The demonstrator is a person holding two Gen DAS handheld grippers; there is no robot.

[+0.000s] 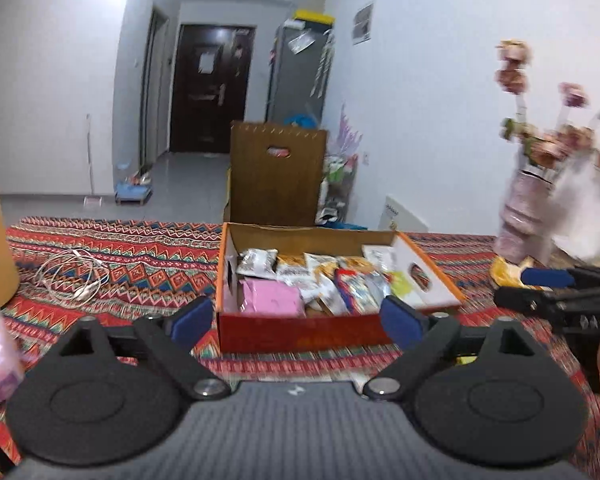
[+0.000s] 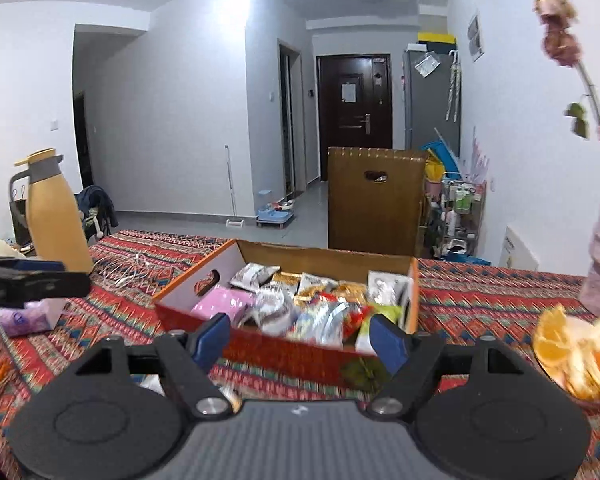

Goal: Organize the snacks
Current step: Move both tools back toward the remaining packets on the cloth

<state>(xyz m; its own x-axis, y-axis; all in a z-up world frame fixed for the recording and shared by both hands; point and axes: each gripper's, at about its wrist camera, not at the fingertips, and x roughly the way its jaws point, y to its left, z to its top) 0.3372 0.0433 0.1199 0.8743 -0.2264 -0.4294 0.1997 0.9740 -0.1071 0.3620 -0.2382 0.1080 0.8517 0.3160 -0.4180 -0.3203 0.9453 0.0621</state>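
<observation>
Snack box [image 1: 300, 326], red-fronted cardboard with orange rim, sat on the patterned tablecloth [image 1: 140, 248] straight ahead of both sets of fingers, full of snack packets [image 1: 320, 276]: a pink packet [image 1: 270, 298] at the near left corner, silver and white ones behind it, a yellow-green one [image 1: 402, 286] by the right wall. Left gripper [image 1: 298, 316] was spread wide with nothing between its blue pads [image 1: 192, 318]; the box front lay just beyond the fingertips and spanned the gap between them. Right gripper [image 2: 300, 338] was also wide open and empty, its pads [image 2: 212, 338] framing the near corner of the box [image 2: 284, 354], with the green packet [image 2: 380, 316] just by the right fingertip; contact there was hard to judge, view blurred. Beyond the left fingers' left side lay a tangle of white cable [image 1: 74, 276], well apart from the box. Further left stood a tan thermos jug [image 2: 54, 212], and a purple tissue pack [image 2: 28, 316] lay near the left gripper's body. Right of the right fingers was a plate of orange slices [image 2: 572, 356], and past it a pink vase [image 1: 526, 216] with dried flowers. Behind the table stood a brown carton [image 2: 374, 200] with a handle cut-out.
</observation>
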